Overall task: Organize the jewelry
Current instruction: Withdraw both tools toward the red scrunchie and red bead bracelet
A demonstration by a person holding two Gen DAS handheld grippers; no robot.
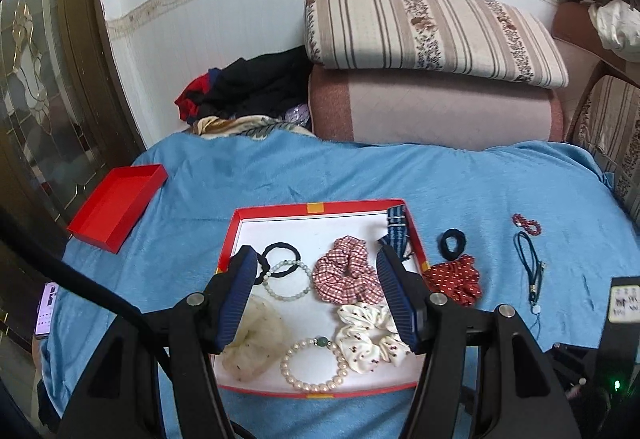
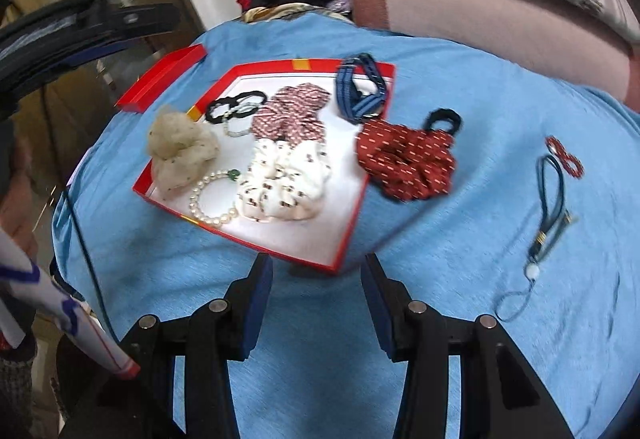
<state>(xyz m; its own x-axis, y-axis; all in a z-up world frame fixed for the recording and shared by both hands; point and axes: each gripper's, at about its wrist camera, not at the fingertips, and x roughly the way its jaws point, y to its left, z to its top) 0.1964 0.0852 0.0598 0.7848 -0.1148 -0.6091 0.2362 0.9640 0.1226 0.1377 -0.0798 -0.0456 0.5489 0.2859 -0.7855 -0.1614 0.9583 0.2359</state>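
Observation:
A red tray with a white floor (image 1: 300,213) (image 2: 344,247) lies on the blue cloth. In it are a pearl bracelet (image 1: 314,365) (image 2: 212,199), a pale bead bracelet (image 1: 288,279), a black hair tie (image 1: 280,249), a checked scrunchie (image 1: 346,273) (image 2: 296,111), a white printed scrunchie (image 1: 368,335) (image 2: 284,183) and a beige scrunchie (image 1: 256,339) (image 2: 180,147). A blue striped strap (image 1: 396,231) (image 2: 360,91) lies over its rim. My left gripper (image 1: 316,267) is open above the tray. My right gripper (image 2: 318,271) is open at the tray's near corner.
Outside the tray on the cloth lie a red dotted scrunchie (image 1: 456,279) (image 2: 408,159), a black hair tie (image 1: 454,243), a red bead bracelet (image 1: 526,224) (image 2: 564,155) and a blue cord strap (image 1: 530,263) (image 2: 548,199). The red lid (image 1: 116,207) lies at left. Cushions (image 1: 432,99) stand behind.

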